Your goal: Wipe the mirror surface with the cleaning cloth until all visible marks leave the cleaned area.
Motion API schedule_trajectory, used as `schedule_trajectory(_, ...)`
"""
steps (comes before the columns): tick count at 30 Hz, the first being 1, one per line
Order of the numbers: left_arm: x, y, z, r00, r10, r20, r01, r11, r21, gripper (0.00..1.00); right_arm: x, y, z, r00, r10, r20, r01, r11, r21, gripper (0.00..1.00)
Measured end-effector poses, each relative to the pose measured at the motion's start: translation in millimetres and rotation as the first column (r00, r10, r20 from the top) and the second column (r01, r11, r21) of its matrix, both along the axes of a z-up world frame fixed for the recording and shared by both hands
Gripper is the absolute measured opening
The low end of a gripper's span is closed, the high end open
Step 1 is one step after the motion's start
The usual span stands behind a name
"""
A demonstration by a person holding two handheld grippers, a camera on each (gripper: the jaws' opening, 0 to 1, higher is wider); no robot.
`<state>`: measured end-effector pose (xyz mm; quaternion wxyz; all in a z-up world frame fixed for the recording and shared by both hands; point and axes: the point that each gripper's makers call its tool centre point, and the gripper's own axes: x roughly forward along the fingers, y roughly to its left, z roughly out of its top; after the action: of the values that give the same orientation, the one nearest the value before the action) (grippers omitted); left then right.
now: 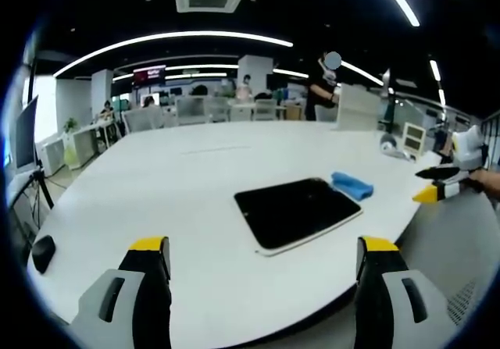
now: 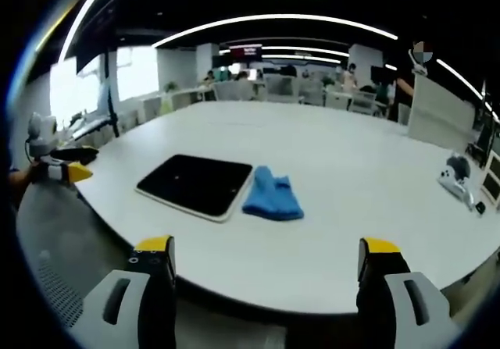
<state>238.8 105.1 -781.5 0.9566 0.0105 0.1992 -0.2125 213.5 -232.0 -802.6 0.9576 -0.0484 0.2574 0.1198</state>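
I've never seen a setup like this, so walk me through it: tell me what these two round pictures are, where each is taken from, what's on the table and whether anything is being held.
A person holds a two-jaw gripper in each hand, with a fisheye camera on each. The left gripper view looks along the left gripper; the right gripper view looks along the right gripper. Both have their yellow-tipped jaws apart, holding nothing. Each gripper also appears at the edge of the other's view. On the white table lies a dark mirror flat, with a blue cleaning cloth beside it, right at its edge. Some small devices sit farther along the table. Wiping hasn't begun.
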Motion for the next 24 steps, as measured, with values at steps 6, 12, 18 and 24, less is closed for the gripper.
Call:
schedule_trajectory(6,-0.1,-0.4,-1.1,1.0,-0.002,-0.008,0.002,1.0,0.001,0.99,0.4,-0.1,0.0,1.0,0.001,0.002,-0.001,1.0,0.003,0.97)
schedule_trajectory(12,-1.0,0.5,-2.9,1.0,0.0,-0.018,0.0,1.0,0.005,0.99,0.9,0.5,0.8,1.0,0.004,0.008,-0.004,1.0,0.006,0.96)
schedule_trajectory(18,-0.4,0.6,-1.1,1.0,0.003,-0.008,-0.003,1.0,0.002,0.99,0.1,2.2,-0.2,1.0,0.013,0.002,-0.013,1.0,0.011,0.96)
schedule_trajectory(24,-0.5,0.3,-0.5,1.0,0.004,-0.006,-0.004,1.0,-0.002,0.99,-0.2,2.6,-0.6,1.0,0.015,0.0,-0.015,1.0,0.013,0.96)
